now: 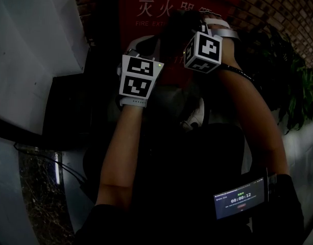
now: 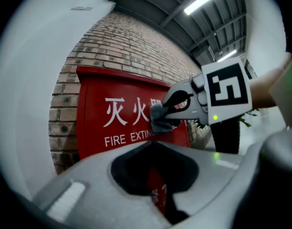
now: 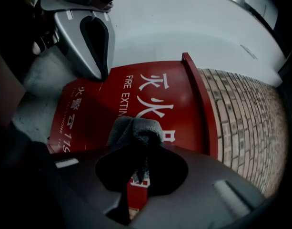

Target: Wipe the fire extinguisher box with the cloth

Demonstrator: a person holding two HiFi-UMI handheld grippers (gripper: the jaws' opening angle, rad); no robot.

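Observation:
The red fire extinguisher box [image 1: 146, 14] with white lettering stands against a brick wall; its front fills the left gripper view [image 2: 117, 123] and the right gripper view [image 3: 155, 94]. A grey cloth [image 3: 136, 128] is bunched in my right gripper [image 3: 142, 144], which is shut on it and holds it against the lettered front. From the left gripper view the cloth [image 2: 160, 119] shows pressed to the box by the right gripper [image 2: 167, 109]. My left gripper [image 2: 153, 146] is shut on nothing, a little back from the box, lower and to the left of the right one [image 1: 144, 47].
The brick wall [image 2: 131, 46] runs behind and to the right of the box. A white wall [image 1: 28, 45] rises on the left, with cables [image 1: 44, 160] on the floor below it. A leafy plant [image 1: 294, 86] stands at the right. A small screen [image 1: 239, 198] sits on the right forearm.

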